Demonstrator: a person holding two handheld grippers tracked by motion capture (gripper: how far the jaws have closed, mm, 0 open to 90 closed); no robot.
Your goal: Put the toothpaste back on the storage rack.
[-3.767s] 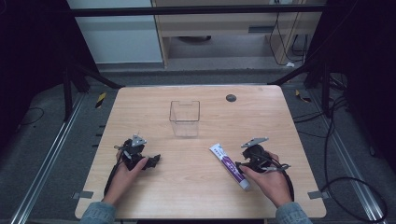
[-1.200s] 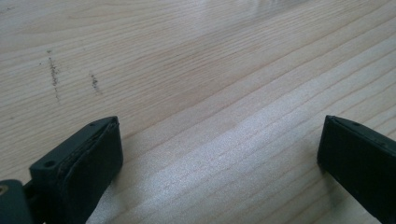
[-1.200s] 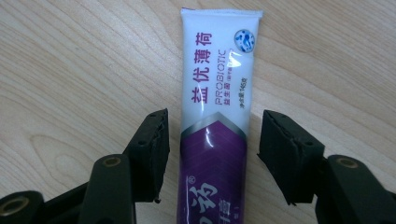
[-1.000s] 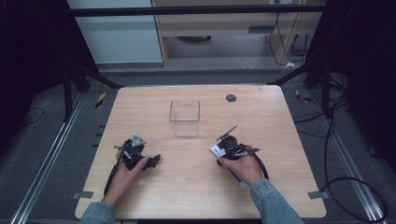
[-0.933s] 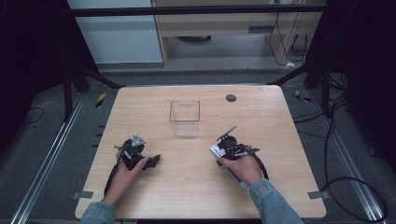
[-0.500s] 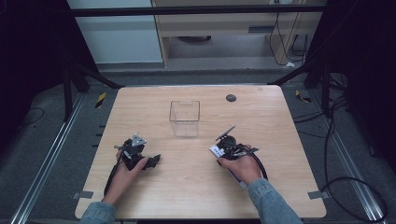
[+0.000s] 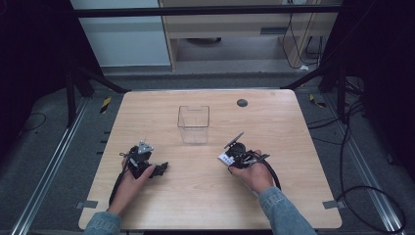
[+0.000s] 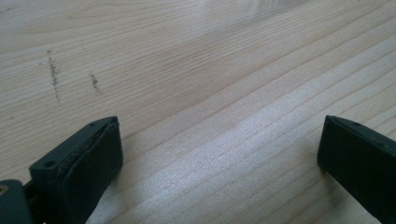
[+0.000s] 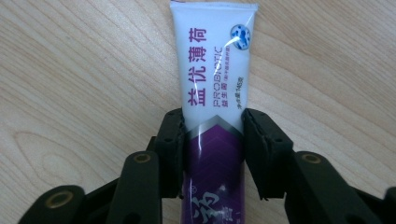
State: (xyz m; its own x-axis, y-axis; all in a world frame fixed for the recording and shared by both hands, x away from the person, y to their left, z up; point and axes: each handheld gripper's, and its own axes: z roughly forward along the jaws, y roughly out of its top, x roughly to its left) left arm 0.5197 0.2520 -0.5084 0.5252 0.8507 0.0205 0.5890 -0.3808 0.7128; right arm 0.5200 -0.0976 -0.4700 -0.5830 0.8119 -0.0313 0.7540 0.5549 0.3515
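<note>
A white and purple toothpaste tube [image 9: 212,84] lies flat on the wooden table [image 7: 205,196], and its white end [image 7: 225,157] sticks out past my right hand. My right gripper [image 9: 213,116] straddles the tube at the edge of the purple part. Its jaws have just been closing, and both pads now touch the tube's sides. From above, my right gripper [image 7: 236,153] sits just right of the table's middle. My left gripper [image 7: 157,170] rests on the table at the front left. In its own view my left gripper [image 8: 219,126] stands wide open over bare wood.
A clear square container [image 7: 194,123] stands upright at the table's centre, behind both hands. A small black disc [image 7: 242,103] lies near the far edge. Cables trail from both grippers toward the front edge.
Since the earliest frame my right hand has moved left and forward onto the tube, which then lay beside it. Over the last second neither hand has shifted.
</note>
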